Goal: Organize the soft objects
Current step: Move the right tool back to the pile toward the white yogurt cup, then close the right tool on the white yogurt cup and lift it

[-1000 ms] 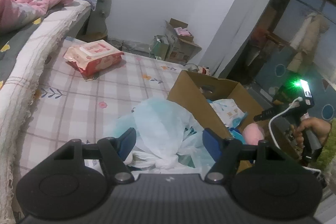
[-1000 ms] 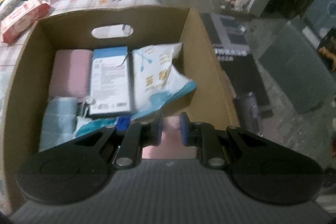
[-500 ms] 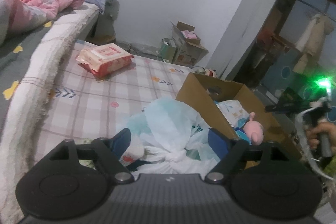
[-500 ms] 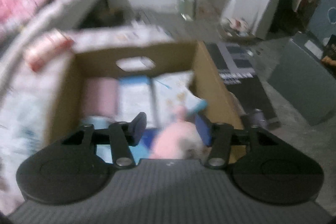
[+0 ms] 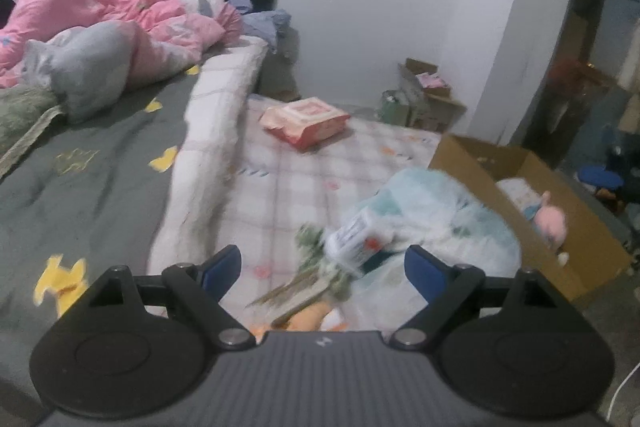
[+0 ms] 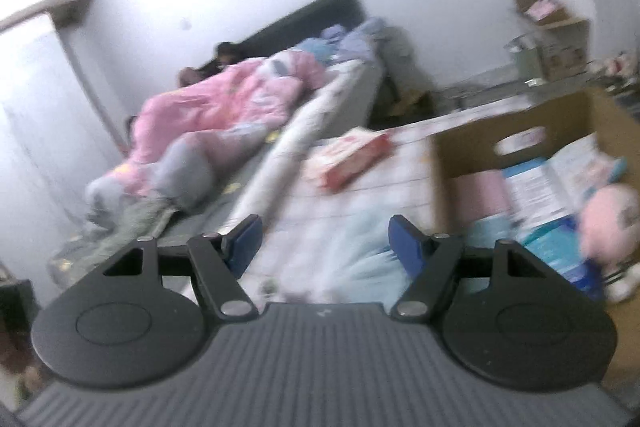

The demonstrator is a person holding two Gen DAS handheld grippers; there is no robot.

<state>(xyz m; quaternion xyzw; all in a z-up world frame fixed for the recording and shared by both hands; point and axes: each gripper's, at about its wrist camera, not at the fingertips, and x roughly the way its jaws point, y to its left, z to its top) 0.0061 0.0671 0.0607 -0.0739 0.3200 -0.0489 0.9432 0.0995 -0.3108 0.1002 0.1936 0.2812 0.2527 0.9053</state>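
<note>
Where the checked mat spreads, a wipes pack lies beside the bed.

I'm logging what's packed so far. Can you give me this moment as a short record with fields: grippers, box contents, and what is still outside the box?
left gripper: jaws opening, nothing gripped
right gripper: jaws opening, nothing gripped
cardboard box: open, on the checked mat
in box: pink plush toy, pink folded cloth, printed packs
outside box: red wipes pack on the checked mat; pale blue plastic bag beside the box
</note>
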